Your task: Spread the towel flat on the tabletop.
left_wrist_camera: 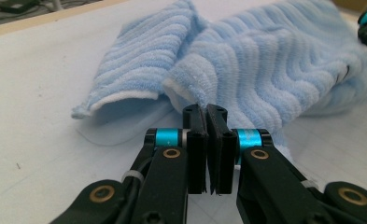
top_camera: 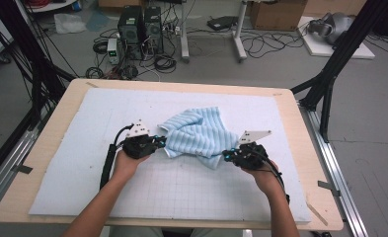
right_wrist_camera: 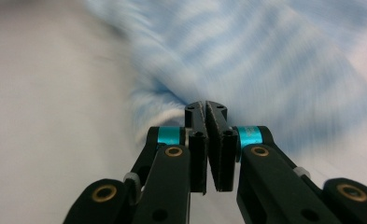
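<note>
Striped blue towel point(top_camera: 196, 136) lies bunched between both grippers, each one's fingers clamped on its edge.

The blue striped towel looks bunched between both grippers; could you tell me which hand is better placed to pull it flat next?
Probably the right gripper: shut at the towel's loose near corner.

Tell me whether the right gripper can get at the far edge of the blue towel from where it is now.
Probably yes. The right gripper sits shut at the blue towel near corner, and nothing stands on the white mat beside the towel to block a path round to its far edge.
</note>
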